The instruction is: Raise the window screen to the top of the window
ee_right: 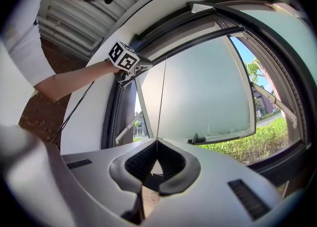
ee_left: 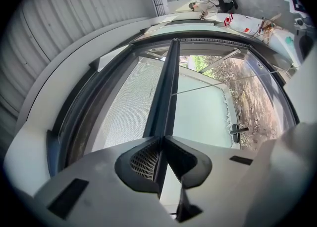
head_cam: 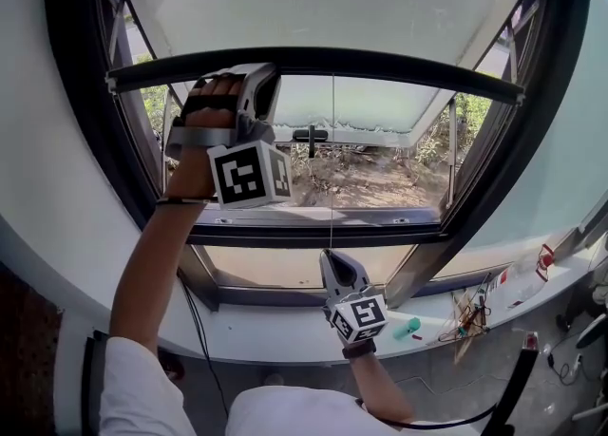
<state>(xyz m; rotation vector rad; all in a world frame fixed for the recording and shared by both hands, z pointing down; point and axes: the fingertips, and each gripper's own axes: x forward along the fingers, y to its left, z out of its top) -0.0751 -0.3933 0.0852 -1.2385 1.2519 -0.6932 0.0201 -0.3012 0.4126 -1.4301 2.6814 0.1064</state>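
A: Entry one: the task's thing, and its place?
B: Window screen: pale mesh (ee_left: 126,112) with a dark bottom bar (head_cam: 380,64). The bar lies across the opening, well above the sill (head_cam: 285,334). By my reading of the right gripper view it is short of the frame's top. Task judged partly done.
A: Entry two: grippers?
B: Left gripper (ee_left: 163,141): jaws narrow, clamped on the bottom bar toward its left end. Right gripper (ee_right: 157,142): jaws fully together, pinching the thin cord (ee_right: 162,97) that hangs from the bar's middle. It is held lower, toward the sill.
A: Entry three: hazards, with causes?
B: Four listed, likeliest first, as I judge them.
One: the bar racks and binds at the sides. Cause: lift applied toward one end only, so the far end trails.
Two: the cord slides through the right jaws. Cause: it is thin and looks smooth, and is caught on a very small area.
Three: the bar escapes the left jaws. Cause: a narrow bite on a hard rail. A twist of the wrist could lever it out, and the screen might then drop.
Four: the cord snags the handle (head_cam: 311,135) of the outer pane. Cause: the cord runs near it
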